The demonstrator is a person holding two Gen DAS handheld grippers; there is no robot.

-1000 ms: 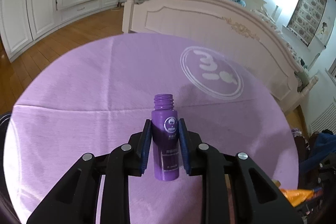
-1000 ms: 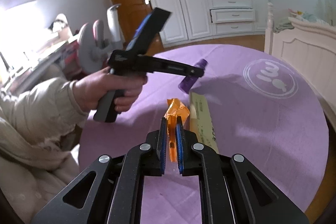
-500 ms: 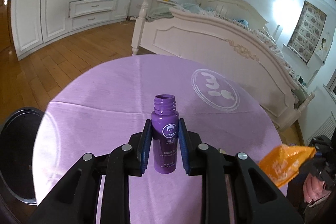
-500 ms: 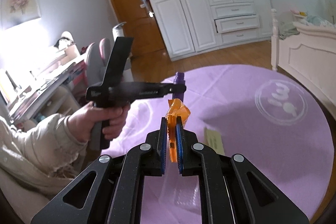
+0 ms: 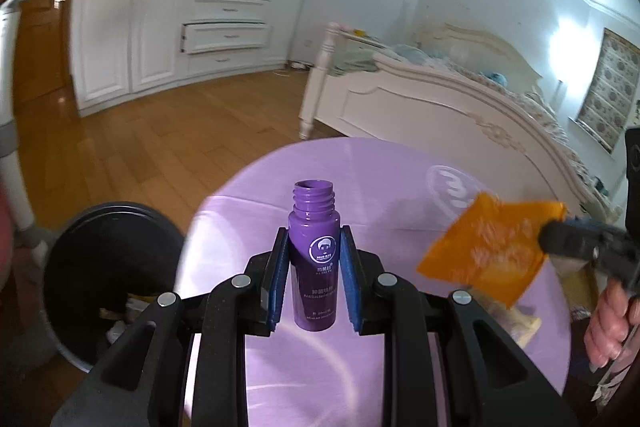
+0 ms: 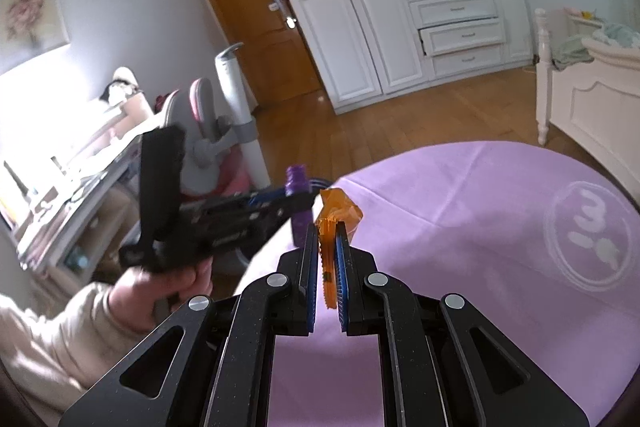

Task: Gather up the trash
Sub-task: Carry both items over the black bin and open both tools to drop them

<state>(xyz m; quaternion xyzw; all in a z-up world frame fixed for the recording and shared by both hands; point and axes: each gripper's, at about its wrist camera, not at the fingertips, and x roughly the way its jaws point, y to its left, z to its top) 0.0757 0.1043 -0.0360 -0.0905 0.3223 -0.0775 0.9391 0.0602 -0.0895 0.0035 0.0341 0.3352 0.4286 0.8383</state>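
Observation:
My left gripper is shut on a small purple bottle with no cap, held upright above the left part of the round purple table. The black trash bin stands on the floor at the lower left of that view, with bits of trash inside. My right gripper is shut on a crumpled orange wrapper. In the left wrist view the orange wrapper hangs in the air at the right, over the table. In the right wrist view the left gripper with the purple bottle is just left of my fingers.
A yellowish flat packet lies on the table at the right. A white bed stands beyond the table and white wardrobes line the far wall. A pink chair and a desk stand at the left.
Both grippers have swung to the left with their loads and risen a little. The black bin has come into the left wrist view, and the orange wrapper now shows at its right.

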